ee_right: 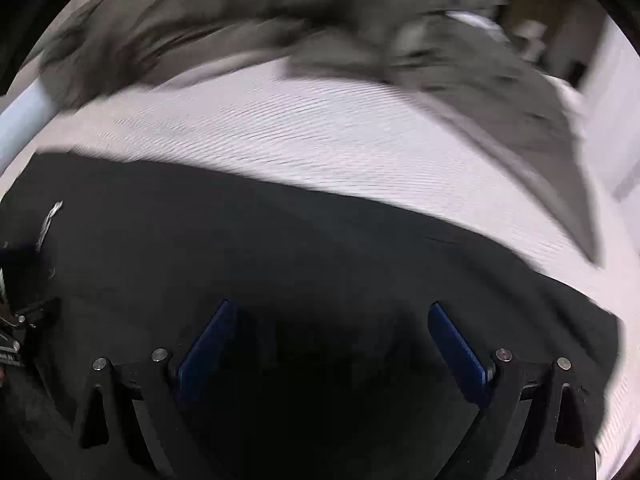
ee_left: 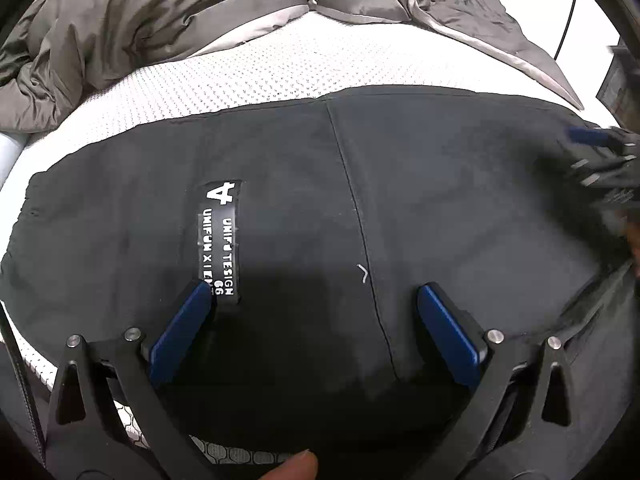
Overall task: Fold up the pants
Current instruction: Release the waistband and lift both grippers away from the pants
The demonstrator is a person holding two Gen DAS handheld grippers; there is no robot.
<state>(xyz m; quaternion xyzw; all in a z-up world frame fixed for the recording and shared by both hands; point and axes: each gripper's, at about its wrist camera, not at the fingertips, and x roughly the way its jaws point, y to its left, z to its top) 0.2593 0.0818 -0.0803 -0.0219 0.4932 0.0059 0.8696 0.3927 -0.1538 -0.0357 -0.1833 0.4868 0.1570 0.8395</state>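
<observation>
Black pants (ee_left: 420,184) lie flat across a white mattress, with a centre seam and a black patch with white lettering (ee_left: 222,236). My left gripper (ee_left: 314,294) hovers low over them, open, its blue pads spread with only cloth below. At the right edge of the left wrist view the right gripper (ee_left: 596,148) shows blurred over the pants. In the right wrist view, my right gripper (ee_right: 330,312) is open above the dark pants (ee_right: 280,240); that frame is motion-blurred.
A rumpled grey duvet (ee_left: 140,20) is piled along the far side of the white mattress (ee_left: 260,76). A bare strip of mattress (ee_right: 340,140) lies between duvet and pants. A fingertip (ee_left: 292,466) shows at the bottom edge. A cable (ee_left: 566,20) hangs far right.
</observation>
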